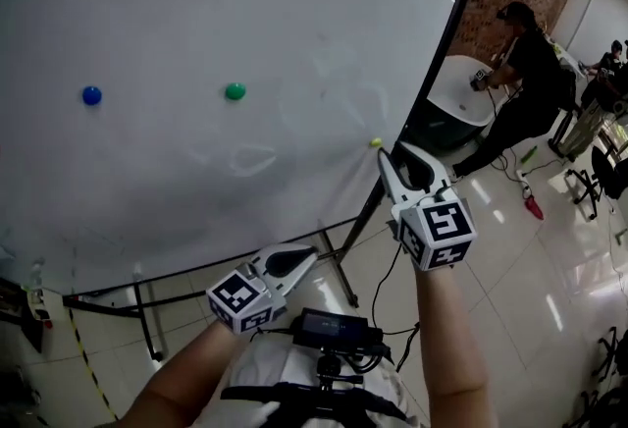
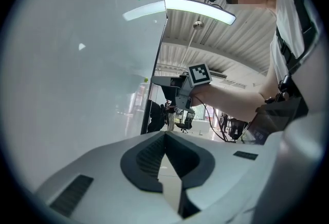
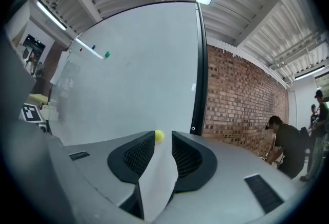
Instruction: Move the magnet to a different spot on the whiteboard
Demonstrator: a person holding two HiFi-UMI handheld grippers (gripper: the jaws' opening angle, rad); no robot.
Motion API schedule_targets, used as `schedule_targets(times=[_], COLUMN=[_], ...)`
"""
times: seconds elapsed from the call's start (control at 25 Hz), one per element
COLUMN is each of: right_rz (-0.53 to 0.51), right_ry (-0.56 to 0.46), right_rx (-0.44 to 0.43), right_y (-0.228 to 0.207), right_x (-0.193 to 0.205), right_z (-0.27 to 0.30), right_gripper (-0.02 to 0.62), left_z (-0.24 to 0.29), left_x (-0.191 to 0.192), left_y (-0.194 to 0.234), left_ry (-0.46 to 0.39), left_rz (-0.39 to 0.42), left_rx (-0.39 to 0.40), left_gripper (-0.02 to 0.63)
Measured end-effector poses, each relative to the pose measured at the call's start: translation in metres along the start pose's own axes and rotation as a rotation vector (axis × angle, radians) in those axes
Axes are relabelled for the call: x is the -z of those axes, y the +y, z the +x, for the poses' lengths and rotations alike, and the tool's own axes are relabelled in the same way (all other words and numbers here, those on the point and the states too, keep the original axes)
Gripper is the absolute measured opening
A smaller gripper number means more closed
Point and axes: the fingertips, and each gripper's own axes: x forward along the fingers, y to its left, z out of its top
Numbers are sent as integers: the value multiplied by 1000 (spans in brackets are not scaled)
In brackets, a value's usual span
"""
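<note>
In the head view, we see the whiteboard (image 1: 245, 14) with a blue magnet (image 1: 91, 95) and a green magnet (image 1: 235, 91) on its left half. Both are well apart from the yellow magnet (image 1: 376, 142), which sits near the whiteboard's right edge. The right tongs (image 1: 383, 153) have their tips just beside the yellow magnet. The left tongs (image 1: 312, 251) hang below the whiteboard's bottom edge.

In the left gripper view, we find the left tongs clenched, tips meeting on nothing, beside the whiteboard.

In the right gripper view, the right tongs stand released. The yellow magnet rests on the whiteboard at the far end of their gap, close to one pad; we cannot tell if it touches.
</note>
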Motion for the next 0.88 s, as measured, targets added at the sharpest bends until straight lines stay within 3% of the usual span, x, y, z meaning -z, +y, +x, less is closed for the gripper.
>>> schedule_targets(times=[0.4, 0.64, 0.88], right_rz=[134, 195, 258], right_ry=[-65, -89, -82], right_rx=[-210, -378, -480], right_y=[-34, -47, -56], right_x=[26, 53, 81], right_z=[-97, -180, -251], right_gripper=[29, 23, 23], left_z=[39, 66, 73], left_x=[-9, -5, 4], left_y=[-47, -111, -174], left_ry=[0, -13, -25], left_rz=[-6, -1, -6], left_rx=[-157, -235, -335], left_gripper=[29, 29, 29])
